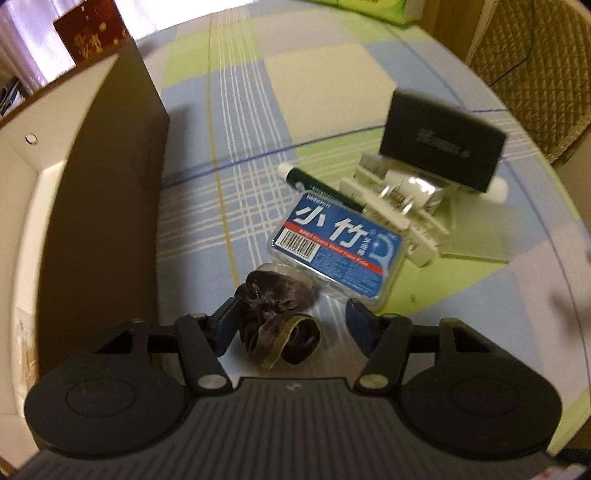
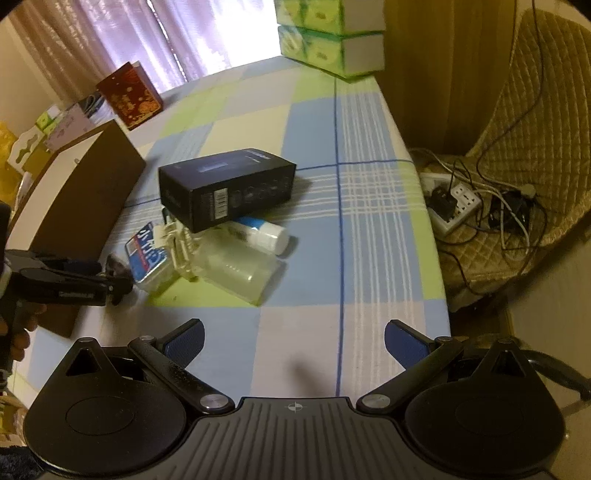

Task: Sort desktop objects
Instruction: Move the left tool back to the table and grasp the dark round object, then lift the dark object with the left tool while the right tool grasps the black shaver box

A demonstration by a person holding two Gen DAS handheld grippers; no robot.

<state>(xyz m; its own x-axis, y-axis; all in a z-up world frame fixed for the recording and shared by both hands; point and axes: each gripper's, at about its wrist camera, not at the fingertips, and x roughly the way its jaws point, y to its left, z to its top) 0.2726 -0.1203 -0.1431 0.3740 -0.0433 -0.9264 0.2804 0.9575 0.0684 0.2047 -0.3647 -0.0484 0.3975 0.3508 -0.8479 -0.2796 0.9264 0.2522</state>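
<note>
The left gripper (image 1: 290,325) is spread wide around a dark velvet scrunchie (image 1: 277,317) lying on the checked surface (image 1: 240,110); one pad touches it. Just beyond lies a blue floss box (image 1: 336,247), then a black box (image 1: 441,142). The right gripper (image 2: 293,341) hangs open, empty.

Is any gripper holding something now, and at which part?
Nothing is held. The left gripper stands open around the dark scrunchie; the right gripper is open, empty.

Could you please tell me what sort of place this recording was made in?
Probably a home living or dining room: a checked tablecloth-covered table, pale purple window curtains, and a quilted tan chair holding a white power strip.
</note>
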